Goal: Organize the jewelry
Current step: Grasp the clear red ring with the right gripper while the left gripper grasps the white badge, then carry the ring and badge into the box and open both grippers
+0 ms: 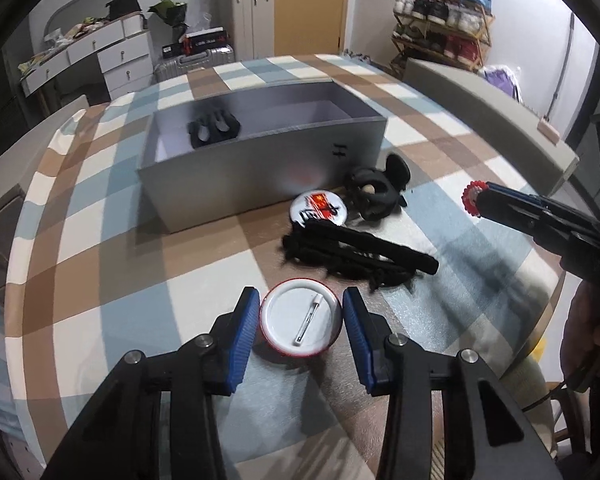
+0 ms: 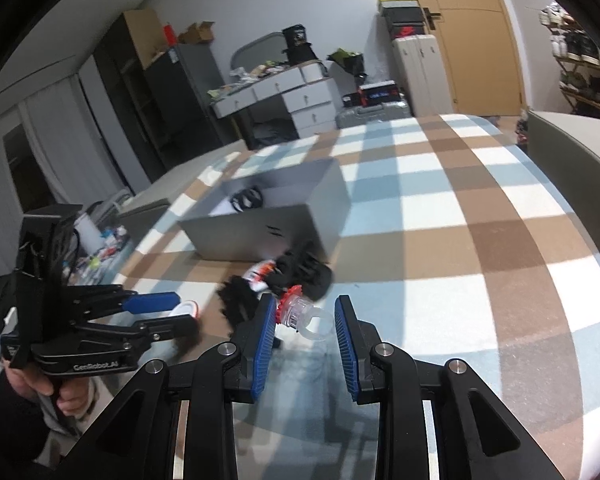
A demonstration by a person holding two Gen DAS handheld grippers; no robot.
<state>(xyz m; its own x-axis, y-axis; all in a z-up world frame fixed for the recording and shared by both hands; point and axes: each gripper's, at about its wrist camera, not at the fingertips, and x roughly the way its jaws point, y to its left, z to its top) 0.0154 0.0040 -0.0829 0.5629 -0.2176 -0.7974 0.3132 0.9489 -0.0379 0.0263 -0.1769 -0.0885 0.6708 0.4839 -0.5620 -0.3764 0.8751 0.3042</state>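
Left wrist view: left gripper (image 1: 301, 320) clamps a badge (image 1: 301, 317) pin-side up at six o'clock; box (image 1: 260, 184) at twelve. Right gripper (image 2: 305, 322) grips a ring (image 2: 300, 314) at three.

Beyond the left gripper (image 1: 300, 320), the round badge (image 1: 318, 208) is half covered by black lace (image 1: 356, 256) — its print unreadable; the right wrist view smears that heap (image 2: 284, 276) into blur.

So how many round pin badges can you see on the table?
2. One badge lies face down between the left gripper pads. The other badge lies face up beside the grey box. More may hide under the black accessories.
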